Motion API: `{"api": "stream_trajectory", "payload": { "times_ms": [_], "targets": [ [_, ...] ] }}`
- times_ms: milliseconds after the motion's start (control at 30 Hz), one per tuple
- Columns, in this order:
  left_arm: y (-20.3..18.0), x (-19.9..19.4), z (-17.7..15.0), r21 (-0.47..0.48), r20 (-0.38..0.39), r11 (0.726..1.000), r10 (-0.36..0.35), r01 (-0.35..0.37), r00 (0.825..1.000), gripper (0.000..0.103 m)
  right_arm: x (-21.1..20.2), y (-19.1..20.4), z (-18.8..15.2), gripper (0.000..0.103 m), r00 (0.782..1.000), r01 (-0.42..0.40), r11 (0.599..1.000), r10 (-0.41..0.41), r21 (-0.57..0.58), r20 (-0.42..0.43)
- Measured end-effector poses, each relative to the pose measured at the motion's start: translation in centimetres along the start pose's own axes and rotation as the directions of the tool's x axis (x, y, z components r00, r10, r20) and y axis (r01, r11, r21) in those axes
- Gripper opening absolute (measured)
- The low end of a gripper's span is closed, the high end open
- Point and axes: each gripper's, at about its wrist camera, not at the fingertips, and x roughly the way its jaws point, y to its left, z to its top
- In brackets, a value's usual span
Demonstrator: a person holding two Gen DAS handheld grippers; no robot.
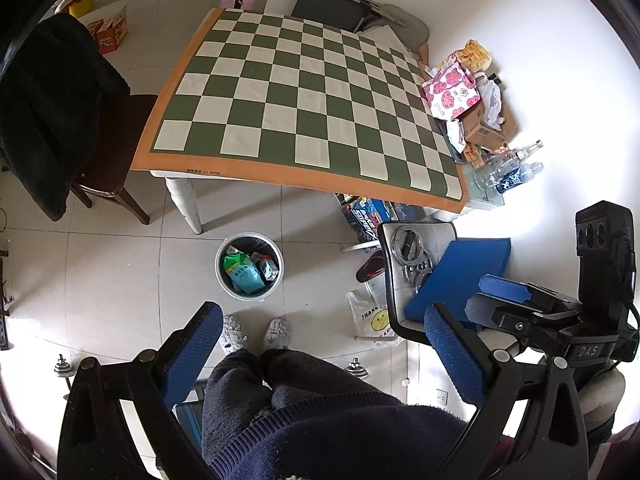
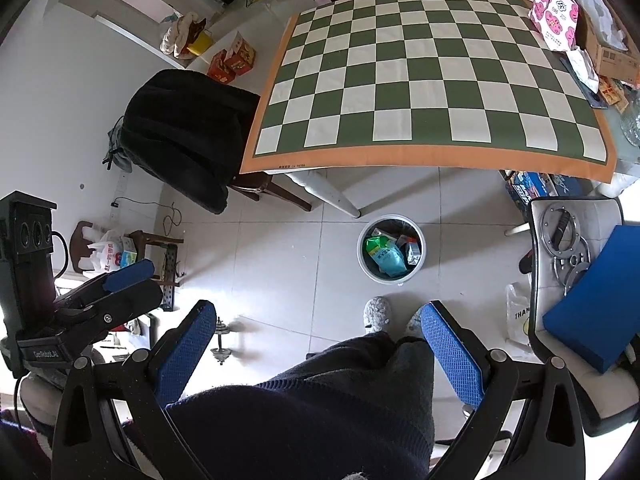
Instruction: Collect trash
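Bin (image 1: 249,266) standing on floor just off table's (image 1: 304,92) near-left leg, holding green packet (image 1: 243,272) and small carton (image 1: 269,269). Left gripper (image 1: 324,344) hanging above person's legs, blue fingers (image 1: 192,354) spreading wide, gripping nothing. Right gripper (image 2: 320,344) hovering likewise, fingers (image 2: 454,350) spreading wide, empty. Checkered cloth covering table; pink floral bag (image 1: 452,90), boxes and bottles crowding its far-right edge. Slippers (image 1: 256,332) pointing toward bin.
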Motion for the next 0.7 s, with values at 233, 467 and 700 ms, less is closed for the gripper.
{"api": "stream_trajectory", "payload": {
  "times_ms": [233, 467, 700],
  "targets": [
    [-0.1, 0.0, -0.3, 0.018, -0.004, 1.0, -0.007, 0.007, 1.0, 0.103, -0.3, -0.1, -0.1, 0.103, 1.0, 0.004, 1.0, -0.004, -0.003, -0.001],
    [-0.4, 0.1, -0.4, 0.023, -0.007, 1.0, -0.013, 0.013, 1.0, 0.103, -0.8, -0.6, -0.3, 0.103, 1.0, 0.006, 1.0, -0.006, 0.0, 0.0],
    [-0.5, 0.0, -0.5, 0.033, -0.011, 0.999, -0.017, 0.017, 1.0, 0.103, -1.2, -0.8, -0.6, 0.103, 1.0, 0.009, 1.0, -0.009, 0.014, 0.001]
  ]
}}
